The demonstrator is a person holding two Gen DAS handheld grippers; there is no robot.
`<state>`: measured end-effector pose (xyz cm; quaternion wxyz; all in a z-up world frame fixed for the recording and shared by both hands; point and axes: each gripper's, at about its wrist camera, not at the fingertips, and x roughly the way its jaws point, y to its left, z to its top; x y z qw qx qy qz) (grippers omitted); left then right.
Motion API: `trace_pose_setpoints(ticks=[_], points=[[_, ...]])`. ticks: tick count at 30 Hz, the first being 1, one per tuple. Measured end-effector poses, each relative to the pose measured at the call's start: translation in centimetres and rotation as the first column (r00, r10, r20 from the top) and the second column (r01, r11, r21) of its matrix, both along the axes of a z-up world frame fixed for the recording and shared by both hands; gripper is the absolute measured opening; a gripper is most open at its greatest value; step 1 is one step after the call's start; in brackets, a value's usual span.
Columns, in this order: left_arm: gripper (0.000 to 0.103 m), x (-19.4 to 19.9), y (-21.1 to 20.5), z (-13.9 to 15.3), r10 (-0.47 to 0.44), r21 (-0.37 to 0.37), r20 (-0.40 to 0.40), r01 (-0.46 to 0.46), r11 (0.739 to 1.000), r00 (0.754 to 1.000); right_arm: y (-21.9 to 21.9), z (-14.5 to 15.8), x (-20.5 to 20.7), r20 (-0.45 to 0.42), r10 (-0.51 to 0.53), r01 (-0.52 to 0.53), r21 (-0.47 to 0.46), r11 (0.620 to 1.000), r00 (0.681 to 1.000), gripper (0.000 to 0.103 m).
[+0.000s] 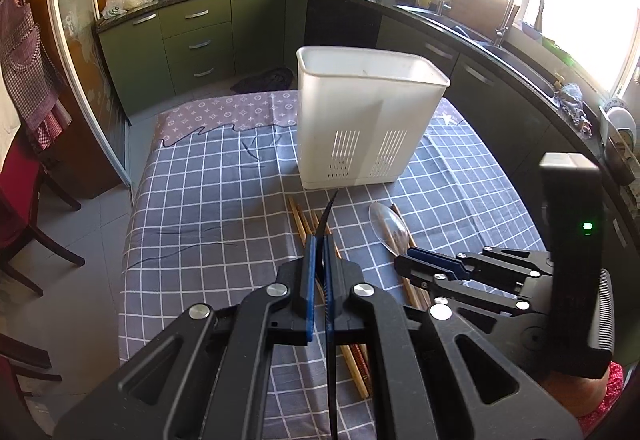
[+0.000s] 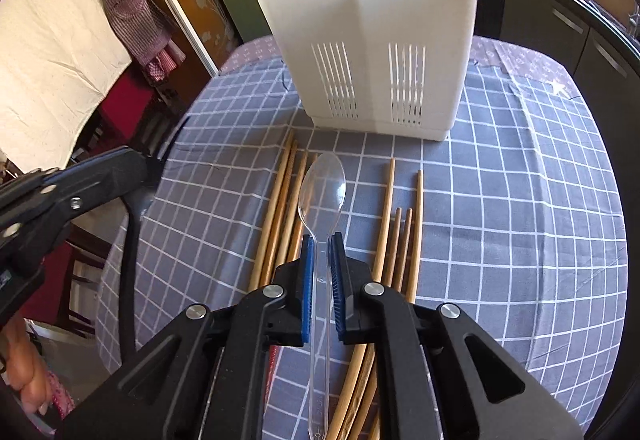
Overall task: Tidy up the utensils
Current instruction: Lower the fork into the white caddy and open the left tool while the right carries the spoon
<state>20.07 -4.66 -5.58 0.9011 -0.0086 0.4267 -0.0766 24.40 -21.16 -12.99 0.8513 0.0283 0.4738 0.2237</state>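
Observation:
A white slotted utensil holder (image 1: 368, 120) stands on the checked tablecloth; it also shows in the right wrist view (image 2: 372, 40). My left gripper (image 1: 319, 240) is shut on a thin black utensil (image 1: 329, 212), seen edge-on, held above the table short of the holder. My right gripper (image 2: 321, 238) is shut on the handle of a clear plastic spoon (image 2: 322, 188), bowl forward; it also shows in the left wrist view (image 1: 404, 264) with the spoon (image 1: 388, 226). Several wooden chopsticks (image 2: 280, 208) lie on the cloth under both grippers.
The table (image 1: 208, 208) has its left edge by dark wooden chairs (image 1: 24, 224). Green kitchen cabinets (image 1: 192, 36) and a counter with a sink (image 1: 516, 56) run behind and to the right. More chopsticks (image 2: 404, 232) lie to the right of the spoon.

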Motion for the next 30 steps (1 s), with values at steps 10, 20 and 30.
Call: trace_pose_setpoints(ticks=[10,20,30], points=[[0.004,2.4,-1.3,9.1,-0.012,-0.073,0.247,0.031,0.997,0.969,-5.9,8.7,-3.3,0.216,-0.046,0.003,0.195,0.981,0.975,0.009],[0.004,10.5,-3.3,12.7,0.045,-0.096,0.534,0.008,0.995,0.844,-9.7,10.9,-3.6,0.271,-0.09,0.02,0.249,0.968,0.958,0.01],[0.004,15.8,-3.2,7.4,0.106,-0.106,0.574,-0.055,0.993,0.812,-10.2,11.6,-2.2,0.292,-0.097,0.028,0.232,0.972,0.951,0.01]])
